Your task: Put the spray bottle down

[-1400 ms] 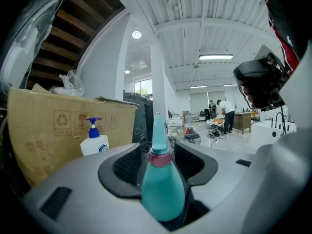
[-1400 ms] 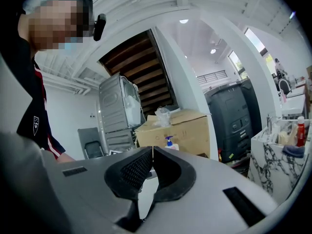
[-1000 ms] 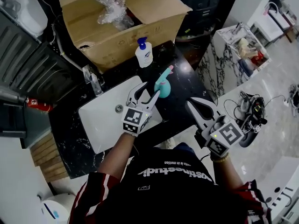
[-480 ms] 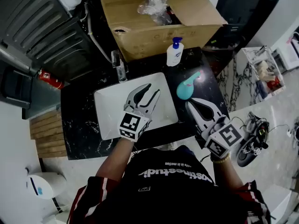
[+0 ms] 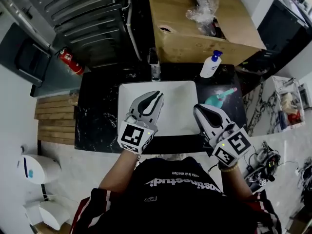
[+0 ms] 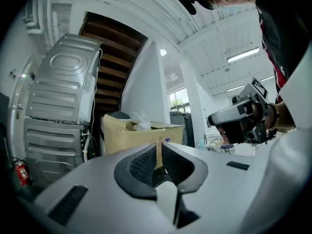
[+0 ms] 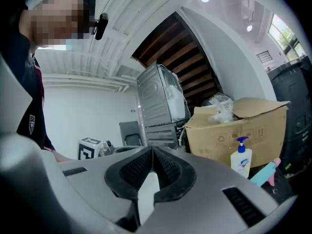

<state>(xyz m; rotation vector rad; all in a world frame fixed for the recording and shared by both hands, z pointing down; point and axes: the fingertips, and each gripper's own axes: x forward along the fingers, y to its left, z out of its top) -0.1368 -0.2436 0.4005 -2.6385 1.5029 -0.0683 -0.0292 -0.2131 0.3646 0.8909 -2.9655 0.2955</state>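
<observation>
The left gripper's (image 6: 159, 148) 2 fingers (image 6: 143, 165) have just been closing and are now nearly together, with a thin slit left at the tips and nothing between them. The right gripper's (image 7: 152, 150) fingers (image 7: 166, 167) are clenched tip to tip, also empty.

In the head view the left gripper (image 5: 157, 96) hangs over the white sink (image 5: 178, 89). The right gripper (image 5: 197, 109) is at the sink's right edge.

The spray bottle (image 5: 218, 99), teal with a pink nozzle, rests free on the black tabletop (image 5: 97, 111) just right of the sink, apart from both grippers. The right gripper view shows the spray bottle (image 7: 265, 173) low at its right edge.

Behind it a white pump bottle (image 5: 210, 65) stands upright in front of an open cardboard box (image 5: 204, 38). A faucet (image 5: 155, 68) stands at the sink's far rim.
</observation>
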